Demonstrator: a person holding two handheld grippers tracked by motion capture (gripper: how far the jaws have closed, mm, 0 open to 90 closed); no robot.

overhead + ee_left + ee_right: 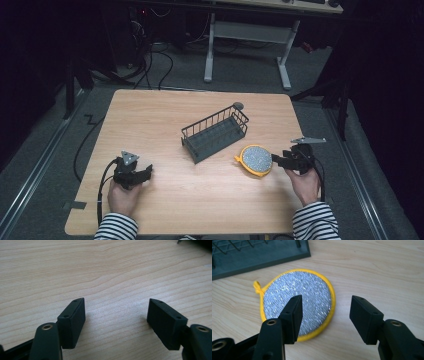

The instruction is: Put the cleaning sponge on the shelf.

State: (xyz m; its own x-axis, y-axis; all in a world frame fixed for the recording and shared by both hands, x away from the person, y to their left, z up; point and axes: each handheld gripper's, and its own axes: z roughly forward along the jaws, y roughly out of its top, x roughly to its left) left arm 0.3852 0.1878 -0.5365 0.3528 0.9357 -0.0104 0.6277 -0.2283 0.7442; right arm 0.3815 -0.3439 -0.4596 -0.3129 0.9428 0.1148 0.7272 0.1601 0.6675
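glittery silver scrubber (298, 298) on matt wooden table (387, 270).

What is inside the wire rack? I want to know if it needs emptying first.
The wire rack looks empty in the high view: just its dark base tray. The near corner of that tray behind the front rail is partly hidden.

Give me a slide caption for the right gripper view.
Open right gripper poised at a round silver scrubber with yellow rim, dark wire rack behind.
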